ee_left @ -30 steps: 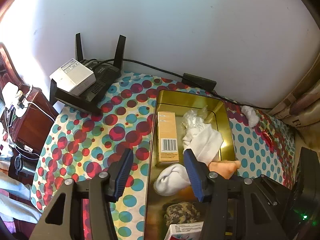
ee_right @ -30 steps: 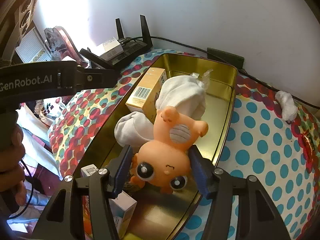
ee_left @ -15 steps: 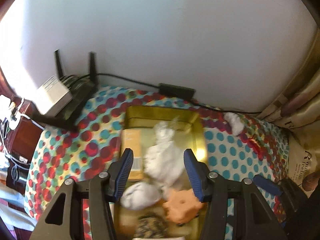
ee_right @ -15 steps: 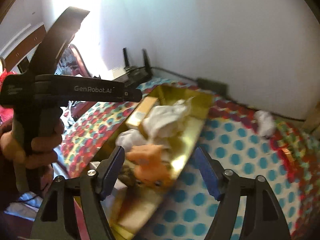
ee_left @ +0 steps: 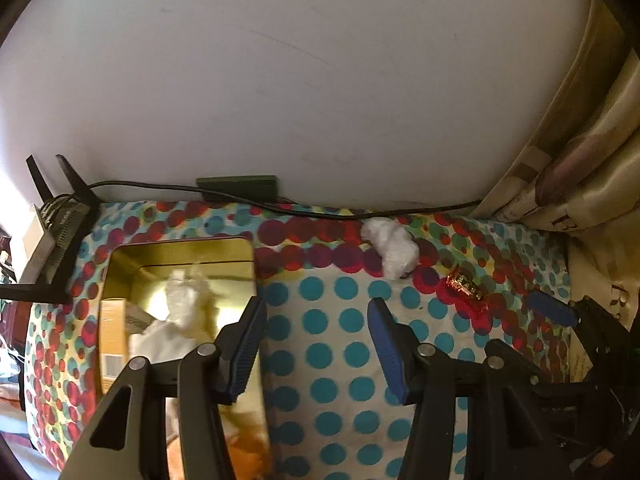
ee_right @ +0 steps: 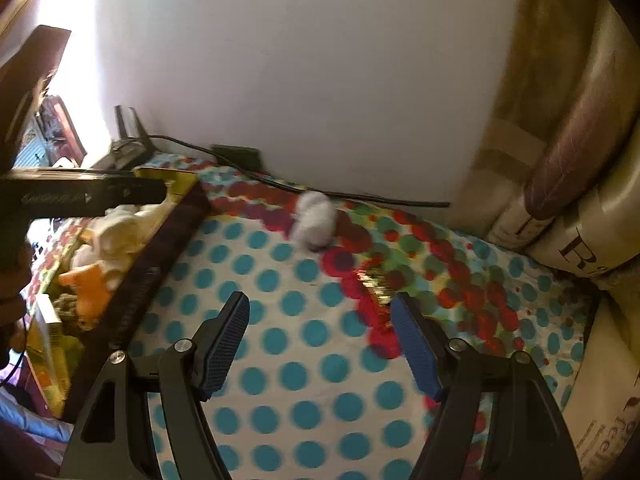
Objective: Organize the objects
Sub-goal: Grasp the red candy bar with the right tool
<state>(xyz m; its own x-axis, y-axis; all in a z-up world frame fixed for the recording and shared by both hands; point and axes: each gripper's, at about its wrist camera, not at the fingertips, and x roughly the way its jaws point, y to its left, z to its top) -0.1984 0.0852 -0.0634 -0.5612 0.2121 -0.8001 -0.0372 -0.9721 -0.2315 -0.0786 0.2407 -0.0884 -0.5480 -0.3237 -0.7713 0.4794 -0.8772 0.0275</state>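
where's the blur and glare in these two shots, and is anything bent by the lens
Left wrist view: gold tin and its contents smeared by motion blur, its inner wall glaring; the wall bulges from fisheye. Right wrist view: blurrier overall, the white wad and gold wrapper soft; window light blows out the upper left; the curtain bows at the edge.

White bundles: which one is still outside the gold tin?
The white wad on the dotted cloth by the wall cable, beside the red wrapper; the others lie inside the gold tin.
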